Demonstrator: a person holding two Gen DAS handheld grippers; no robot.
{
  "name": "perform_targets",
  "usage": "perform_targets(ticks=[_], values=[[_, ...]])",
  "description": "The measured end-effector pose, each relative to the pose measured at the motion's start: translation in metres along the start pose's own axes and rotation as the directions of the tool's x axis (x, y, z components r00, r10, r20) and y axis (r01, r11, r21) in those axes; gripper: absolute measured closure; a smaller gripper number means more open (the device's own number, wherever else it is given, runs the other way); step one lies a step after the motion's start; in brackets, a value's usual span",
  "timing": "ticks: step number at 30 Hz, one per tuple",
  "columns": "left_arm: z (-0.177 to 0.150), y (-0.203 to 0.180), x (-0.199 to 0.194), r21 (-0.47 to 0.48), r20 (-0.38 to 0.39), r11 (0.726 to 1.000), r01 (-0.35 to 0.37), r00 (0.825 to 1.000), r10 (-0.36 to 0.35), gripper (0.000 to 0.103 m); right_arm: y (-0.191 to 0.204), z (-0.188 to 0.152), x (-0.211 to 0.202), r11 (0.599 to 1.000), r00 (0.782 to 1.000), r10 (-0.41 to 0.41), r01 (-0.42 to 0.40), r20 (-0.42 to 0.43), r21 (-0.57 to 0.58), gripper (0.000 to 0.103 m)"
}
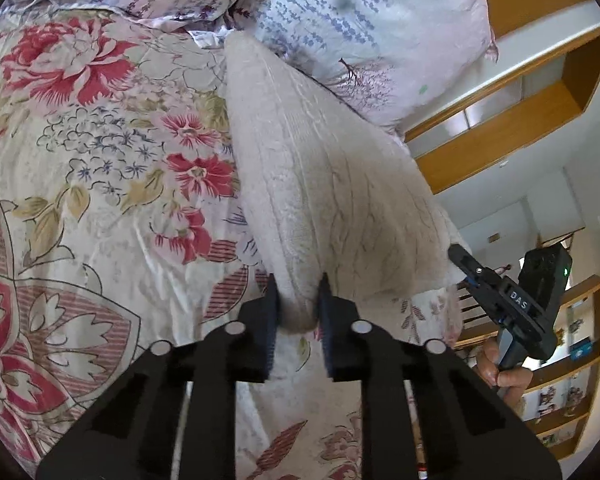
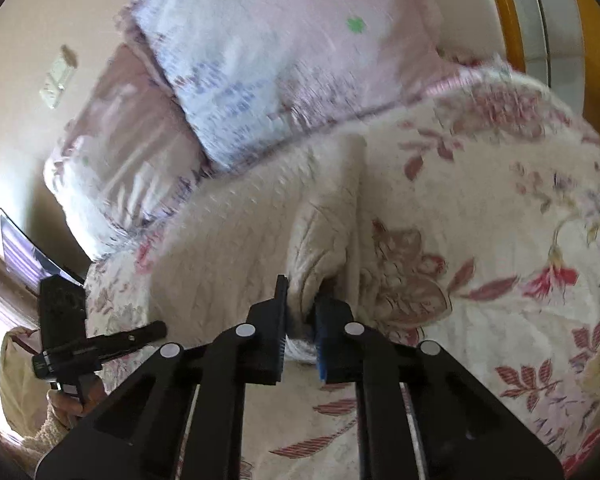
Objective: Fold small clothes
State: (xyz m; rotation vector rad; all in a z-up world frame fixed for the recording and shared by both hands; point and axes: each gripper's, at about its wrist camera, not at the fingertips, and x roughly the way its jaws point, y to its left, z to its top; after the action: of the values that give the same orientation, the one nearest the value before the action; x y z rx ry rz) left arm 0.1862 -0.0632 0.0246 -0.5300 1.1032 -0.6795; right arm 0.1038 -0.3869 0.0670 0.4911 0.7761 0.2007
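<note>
Evidently both hand-held grippers, left and right, tilt downward, pinching cream garment.

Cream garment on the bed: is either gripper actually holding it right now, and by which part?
Both. The left gripper pinches a bunched near corner of the cream garment; the right gripper pinches another bunched edge fold.

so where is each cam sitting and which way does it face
Left wrist: rides the left claw, looking down along its fingers at the cream garment pinched between them, on the floral bedspread; the right claw and its hand show at right.
Right wrist: rides the right claw, shut on another part of the garment; the left claw and hand show at lower left.
Shared: garment, bedspread, lavender-print pillow, and each other's claw.
</note>
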Motion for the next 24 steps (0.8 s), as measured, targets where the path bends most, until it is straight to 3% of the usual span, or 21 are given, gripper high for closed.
perform_targets(ticks=[4, 7, 11, 18, 19, 21, 23, 24], values=[[-0.005, 0.005, -0.008, 0.009, 0.021, 0.999, 0.044, 0.999, -0.044, 0.089, 0.0, 0.003, -0.016, 1.0, 0.998, 0.0, -0.001, 0.057, 0.004, 0.093], [-0.01, 0.012, -0.008, 0.006, 0.022, 0.997, 0.071, 0.997, -0.071, 0.09, -0.017, -0.009, -0.002, 0.996, 0.996, -0.09, 0.09, -0.003, 0.02, 0.094], [-0.016, 0.019, -0.002, -0.012, 0.013, 0.996, 0.087, 0.996, -0.087, 0.09, -0.038, -0.023, 0.017, 0.987, 0.987, -0.144, 0.148, -0.066, 0.06, 0.094], [-0.02, 0.02, -0.001, -0.007, 0.011, 0.997, 0.077, 0.997, -0.077, 0.088, -0.043, -0.025, 0.019, 0.989, 0.99, -0.119, 0.124, -0.07, 0.081, 0.093], [-0.019, 0.018, -0.002, -0.001, 0.011, 0.997, 0.077, 0.997, -0.077, 0.086, -0.042, -0.022, 0.015, 0.99, 0.993, -0.093, 0.099, -0.067, 0.097, 0.092], [-0.014, 0.013, -0.006, 0.005, 0.016, 0.998, 0.06, 0.998, -0.06, 0.08, -0.043, -0.014, 0.008, 0.99, 0.999, -0.034, 0.039, -0.039, 0.139, 0.078], [-0.005, 0.014, -0.008, -0.009, 0.028, 0.998, 0.057, 0.998, -0.057, 0.063, -0.045, -0.002, 0.007, 0.984, 1.0, -0.002, 0.003, -0.007, 0.18, 0.065], [-0.001, 0.014, -0.008, -0.017, 0.037, 0.999, 0.051, 0.998, -0.051, 0.056, -0.047, 0.003, 0.008, 0.98, 1.0, 0.017, -0.016, -0.002, 0.197, 0.065]])
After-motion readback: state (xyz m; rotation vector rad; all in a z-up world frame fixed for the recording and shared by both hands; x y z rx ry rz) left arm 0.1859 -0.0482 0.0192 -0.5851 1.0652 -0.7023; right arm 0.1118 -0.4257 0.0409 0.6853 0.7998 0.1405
